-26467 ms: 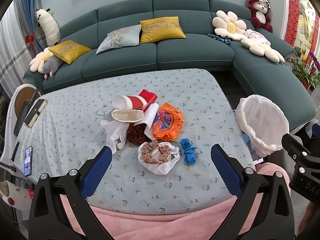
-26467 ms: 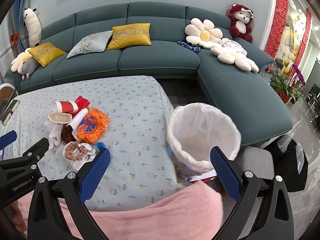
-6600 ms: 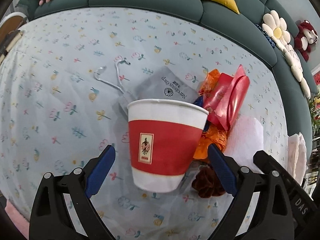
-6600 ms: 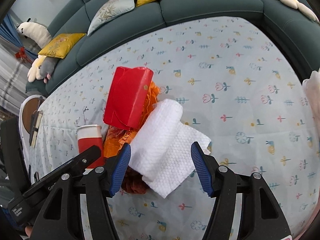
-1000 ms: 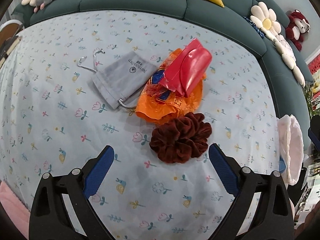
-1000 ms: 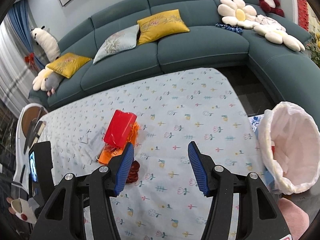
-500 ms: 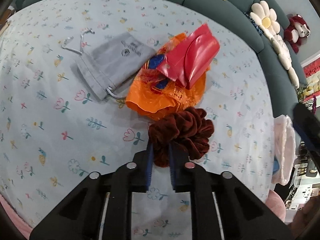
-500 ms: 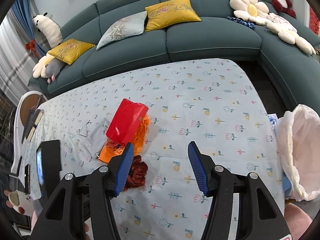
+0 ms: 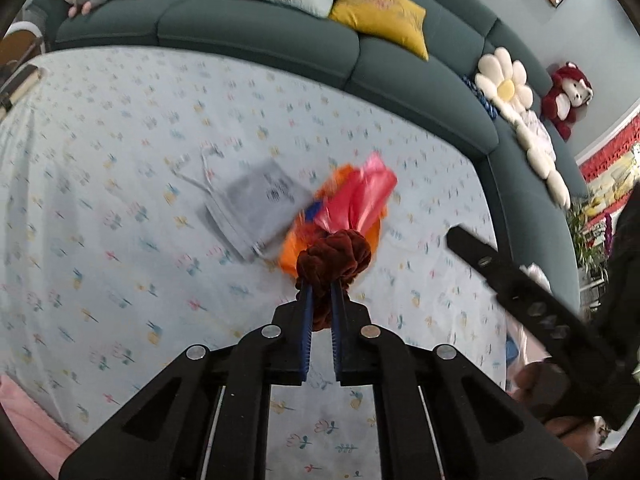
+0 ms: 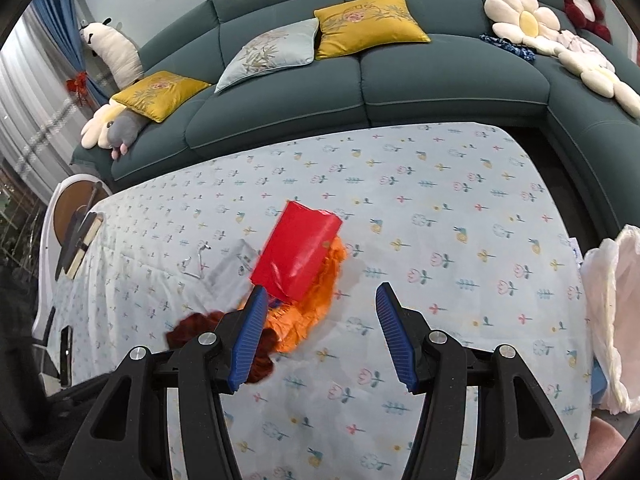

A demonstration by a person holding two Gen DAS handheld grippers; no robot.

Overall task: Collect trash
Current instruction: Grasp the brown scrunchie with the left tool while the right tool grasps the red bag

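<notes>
While the left gripper (image 9: 320, 300) clamps a dark red velvet scrunchie (image 9: 334, 256) above the desk (image 9: 100, 200), the right gripper (image 10: 318, 334) hangs open and empty. Red packaging (image 10: 296, 254) lies on an orange bag (image 10: 316, 300) beside a grey pouch (image 9: 256, 204).

The worktop (image 10: 460, 184) wears a pale blue cloth printed with small flowers. On it lie a grey drawstring pouch (image 9: 256, 204) and, just beside it, an orange wrapper (image 10: 316, 304) with a red packet (image 10: 296, 256) resting on top.
</notes>
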